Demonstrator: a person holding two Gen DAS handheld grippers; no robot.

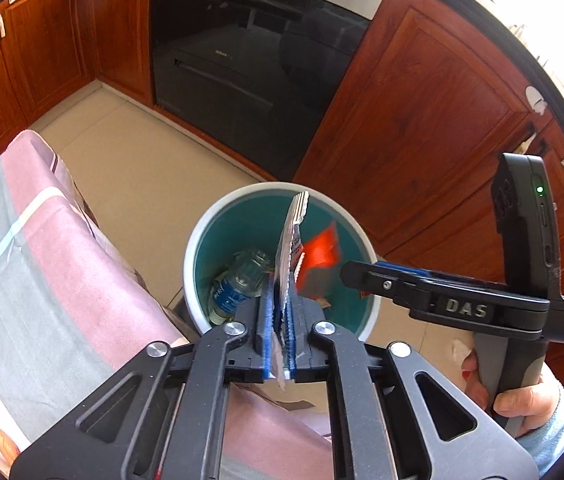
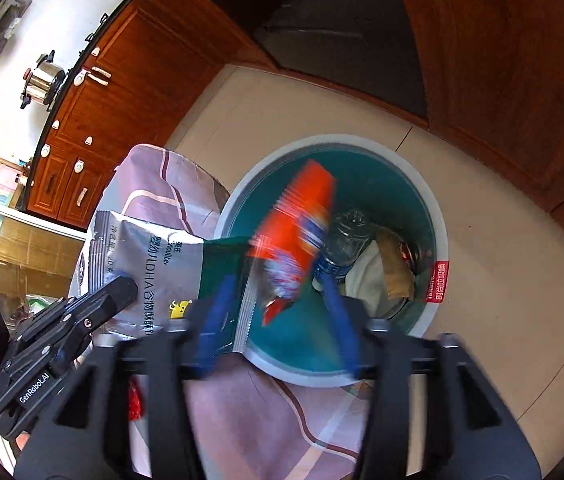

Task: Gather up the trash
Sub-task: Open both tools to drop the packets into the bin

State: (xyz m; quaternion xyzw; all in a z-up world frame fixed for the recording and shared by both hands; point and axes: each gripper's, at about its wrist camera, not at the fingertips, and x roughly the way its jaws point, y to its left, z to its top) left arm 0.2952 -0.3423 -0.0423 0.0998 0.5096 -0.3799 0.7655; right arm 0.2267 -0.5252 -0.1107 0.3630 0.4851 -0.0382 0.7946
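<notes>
A round bin with a white rim [image 1: 202, 224] and teal inside stands on the floor; it also shows in the right wrist view [image 2: 440, 232]. My left gripper [image 1: 280, 300] is shut on a silver and green snack packet [image 1: 292, 224] held edge-on above the bin; the packet also shows flat in the right wrist view [image 2: 154, 256]. My right gripper [image 2: 278, 292] is open over the bin, and a blurred orange wrapper [image 2: 302, 216] is in the air between its fingers. A plastic bottle [image 2: 342, 240] and other trash lie in the bin.
A table with a pink and grey cloth [image 1: 42, 248] is beside the bin on the left. Wooden cabinets [image 1: 422, 100] and a black oven [image 1: 258, 60] stand behind it. Beige floor tiles [image 2: 502, 264] surround the bin.
</notes>
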